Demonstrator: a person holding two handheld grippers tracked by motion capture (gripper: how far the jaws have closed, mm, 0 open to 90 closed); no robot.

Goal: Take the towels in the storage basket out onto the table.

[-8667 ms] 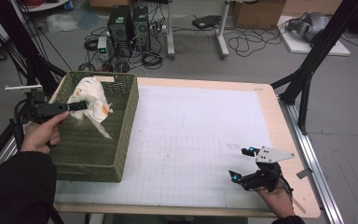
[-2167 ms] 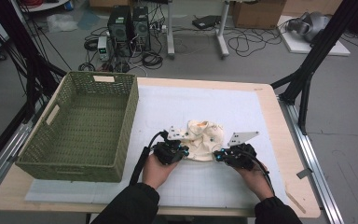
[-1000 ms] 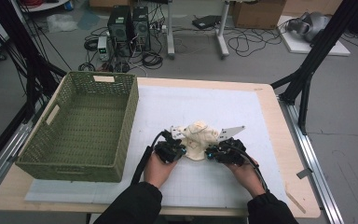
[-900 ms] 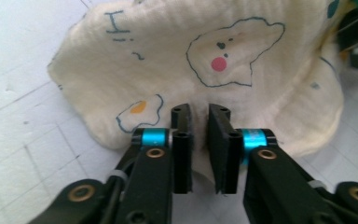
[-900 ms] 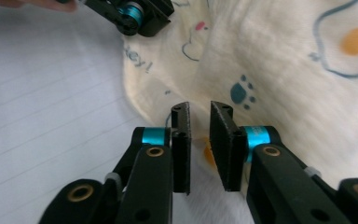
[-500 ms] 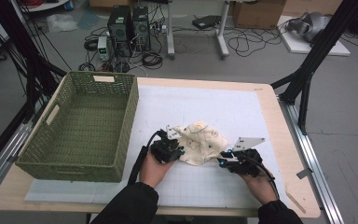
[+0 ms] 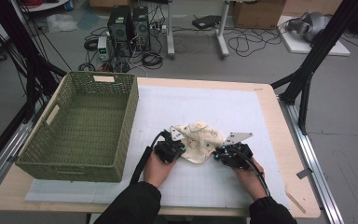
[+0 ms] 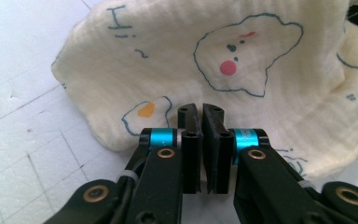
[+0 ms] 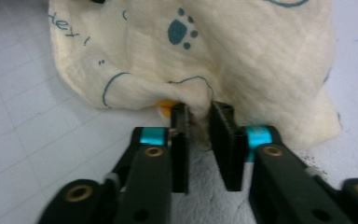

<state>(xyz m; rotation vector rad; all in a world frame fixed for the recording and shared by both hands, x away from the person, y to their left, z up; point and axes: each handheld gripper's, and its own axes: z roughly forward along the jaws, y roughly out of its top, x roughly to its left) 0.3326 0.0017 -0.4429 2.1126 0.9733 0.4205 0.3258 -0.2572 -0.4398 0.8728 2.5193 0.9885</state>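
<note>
A cream cloth (image 7: 199,140) printed with small drawings lies crumpled on the white mat near the table's front. My left gripper (image 7: 182,148) sits at the cloth's left edge; in the left gripper view the jaws (image 8: 199,112) have just closed and stand shut on the near hem of the cloth (image 8: 223,70). At the right edge is my right gripper (image 7: 217,155). In the right gripper view its jaws (image 9: 199,114) have just closed too, and a raised fold of the cloth (image 9: 223,56) is pinched between the tips.
A green woven basket (image 7: 131,105) stands empty on the table's left side. The white gridded mat (image 7: 214,100) covers most of the wooden table (image 7: 286,154). A hand holds each gripper, forearms coming in from the front edge. Computers and cables lie on the floor behind.
The cloth, earlier held over the basket by the left gripper, now lies on the mat. Over the last half second the right gripper has moved back in to the cloth's right edge.
</note>
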